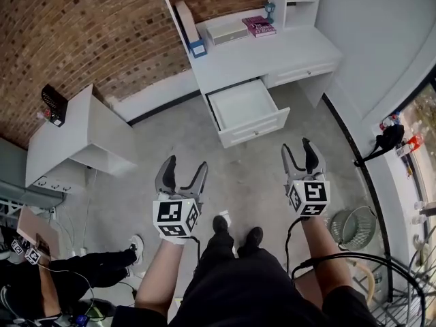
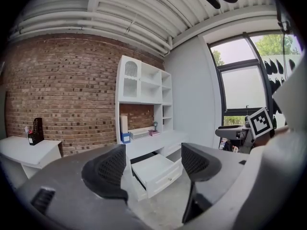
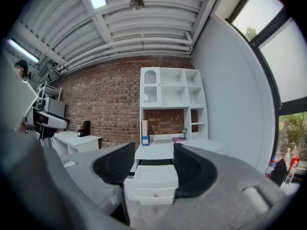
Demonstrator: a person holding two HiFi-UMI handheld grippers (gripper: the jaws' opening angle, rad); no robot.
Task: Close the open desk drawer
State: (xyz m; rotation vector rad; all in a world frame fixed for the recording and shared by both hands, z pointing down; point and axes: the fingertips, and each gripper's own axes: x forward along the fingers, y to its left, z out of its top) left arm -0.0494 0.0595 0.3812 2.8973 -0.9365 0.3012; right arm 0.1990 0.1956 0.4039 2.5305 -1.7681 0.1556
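A white desk (image 1: 272, 56) stands against the brick wall with one drawer (image 1: 248, 112) pulled out toward me; the drawer looks empty and has a small knob on its front. The same open drawer (image 2: 156, 173) shows between the left jaws, and the drawer (image 3: 154, 182) sits centred between the right jaws. My left gripper (image 1: 182, 169) is open and empty, well short of the drawer and to its left. My right gripper (image 1: 303, 155) is open and empty too, a little nearer, below the drawer's right corner.
A second shut drawer (image 1: 303, 71) is at the desk's right. Books and a box (image 1: 227, 31) lie on the desktop under white shelves (image 3: 170, 94). A low white side table (image 1: 65, 138) stands at left. A wire basket (image 1: 355, 227) sits on the floor at right.
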